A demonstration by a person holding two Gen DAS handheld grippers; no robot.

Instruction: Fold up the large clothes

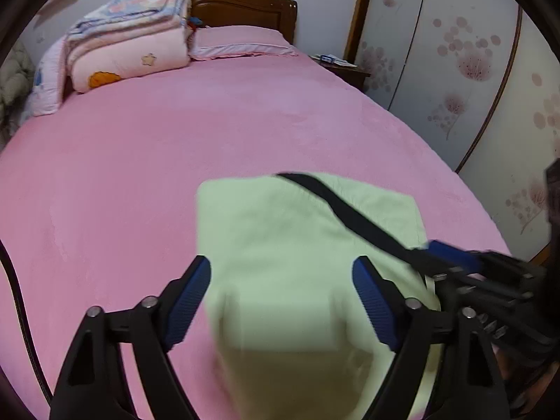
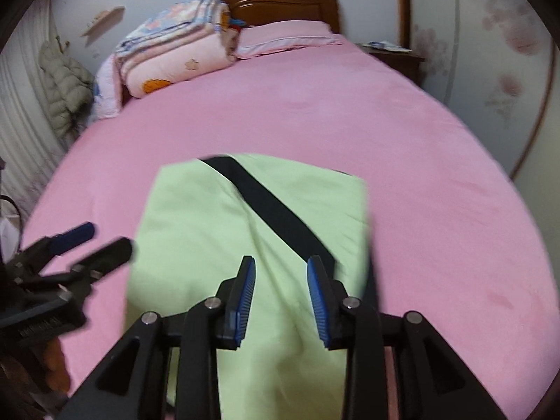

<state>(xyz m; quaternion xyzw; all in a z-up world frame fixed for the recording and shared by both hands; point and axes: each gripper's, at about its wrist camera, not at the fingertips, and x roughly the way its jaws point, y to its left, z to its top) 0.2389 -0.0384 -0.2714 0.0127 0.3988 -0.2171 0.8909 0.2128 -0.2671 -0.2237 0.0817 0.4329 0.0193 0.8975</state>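
A light green garment (image 1: 290, 245) with a black band (image 1: 346, 210) running diagonally across it lies folded into a rough rectangle on the pink bed sheet (image 1: 140, 161). It sits directly beneath and ahead of both claws, and its near end drops out of sight below them.

The left claw (image 1: 281, 301) hovers over the near part of the garment with its jaws spread wide and nothing between them; its blue ribbed pads (image 1: 189, 301) frame the green cloth, the left one over bare sheet just beside the cloth's left edge. In the right wrist view this same claw (image 2: 94, 241) appears to the left of the right claw, at the garment's left edge, with its fingers apart.

The right claw (image 2: 281, 301) is also parted, more narrowly, and holds nothing. The lower end of the black band (image 2: 276, 210) reaches toward its right finger (image 2: 320, 301). Whether either claw touches the cloth cannot be told; both views are blurred near the claws.

Far ahead of the claws, at the head of the bed, a stack of folded quilts (image 1: 129, 35) rests to the left beside a pink pillow (image 1: 241, 42), in front of the wooden headboard (image 1: 245, 7). A nightstand (image 1: 346, 70) stands to the right of the bed, and a floral-patterned wardrobe (image 1: 455, 52) lines the right wall. A padded jacket (image 2: 63, 84) hangs on the far left.
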